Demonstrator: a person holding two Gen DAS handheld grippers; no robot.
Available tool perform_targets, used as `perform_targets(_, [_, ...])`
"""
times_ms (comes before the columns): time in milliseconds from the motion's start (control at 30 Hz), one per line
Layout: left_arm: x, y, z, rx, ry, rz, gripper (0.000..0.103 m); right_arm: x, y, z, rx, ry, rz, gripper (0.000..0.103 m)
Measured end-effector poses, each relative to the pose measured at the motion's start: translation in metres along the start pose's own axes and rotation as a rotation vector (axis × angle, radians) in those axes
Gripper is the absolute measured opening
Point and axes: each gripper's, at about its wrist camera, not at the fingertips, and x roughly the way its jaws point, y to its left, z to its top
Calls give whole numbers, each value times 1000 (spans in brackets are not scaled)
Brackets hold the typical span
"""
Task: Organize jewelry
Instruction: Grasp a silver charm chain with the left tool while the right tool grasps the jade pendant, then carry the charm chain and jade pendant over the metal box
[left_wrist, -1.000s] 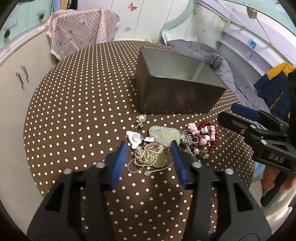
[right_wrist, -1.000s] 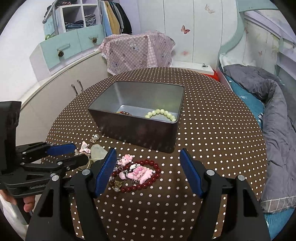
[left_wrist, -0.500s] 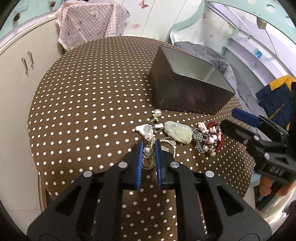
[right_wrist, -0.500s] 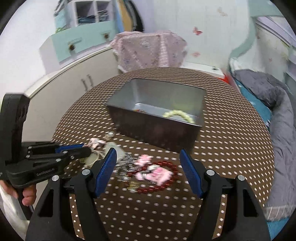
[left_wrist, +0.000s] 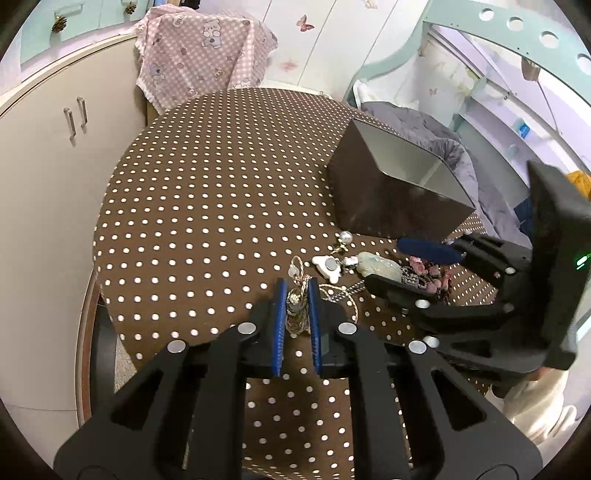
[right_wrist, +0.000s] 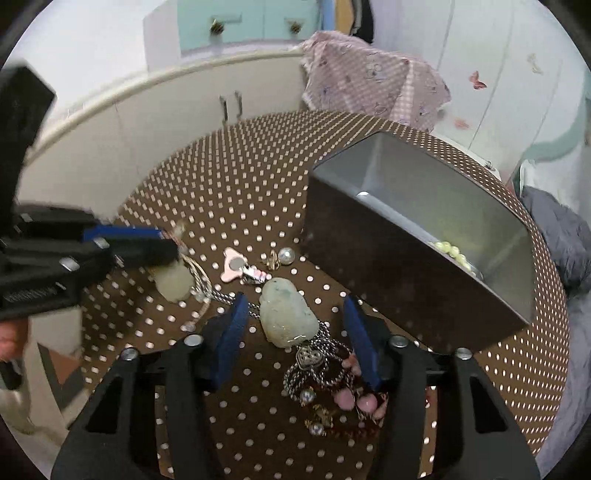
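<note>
the jewelry lies in a tangled heap on the dotted tablecloth (left_wrist: 207, 206), just in front of the near wall of the metal box (right_wrist: 417, 236), which sits at about two o'clock from the heap in the right wrist view and already holds a pale bead bracelet (right_wrist: 452, 251). at the heap's left end is a corded pendant (left_wrist: 295, 306), its cream cord bunched upright between the blue pads of the left gripper (left_wrist: 295, 314); the pads press on it from both sides, so that tool is pinched on the cord. toward three o'clock from there lie a white bear charm (left_wrist: 328, 267), a pearl earring (left_wrist: 345, 236), then the pale jade carving (right_wrist: 286, 314), with its long axis running from eleven to five o'clock in the right wrist view. the right gripper (right_wrist: 295, 332) straddles this carving; its jaws have just been closing, yet a gap shows on each side, so the pads do not touch the stone. below the carving, at six o'clock, a silver chain (right_wrist: 314, 363) tangles with a pink-and-red bead bracelet (right_wrist: 354, 400). the chain probably links pendant and carving to the rest, so lifting either piece may drag its neighbours. the right hand is the nearer one to the box, and its load would travel toward one o'clock to clear the rim.
</note>
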Motion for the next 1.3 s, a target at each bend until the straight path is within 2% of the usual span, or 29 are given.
perform_targets(33, [-1,1,0,-1,-3,4,12,2,-1,-1,2,-5,17,31])
perform_targets(67, [-1,2,1,-2,-6,7,12,2,-2,-1,13,-2,38,30])
perform_targets(400, [-11,5,13,11,-46,6,12,-7,-10,-4,77,-17,27,30])
perform_targets(433, [-12,4,14,13,-49,7,12,-10,-10,-5,82,-23,31,15])
perform_targets(500, [-13,2,18,21,-57,7,12,-18,-13,-4,100,-41,36,9])
perform_targets(667, [-16,-4,27,43,-77,3,12,-23,-19,-6,94,-54,12,10])
perform_targets(700, [-16,-5,27,45,-79,1,12,-22,-18,-6,91,-51,14,14])
perform_targets(767, [-16,-7,28,48,-79,2,12,-20,-18,-8,95,-44,9,39])
perform_targets(833, [-15,-7,27,49,-74,-1,12,-17,-17,-9,87,-42,5,46])
perform_targets(933, [-12,-6,25,47,-64,-2,12,-11,-15,-10,80,-25,19,45])
perform_targets(1000, [-11,-5,24,43,-60,-2,12,-4,-8,-10,47,-10,26,37])
perform_targets(1033, [-11,-6,23,42,-60,-2,12,-2,-5,-10,37,-4,31,28])
perform_targets(1300, [-13,-4,25,41,-66,1,12,0,-8,-8,55,4,36,28])
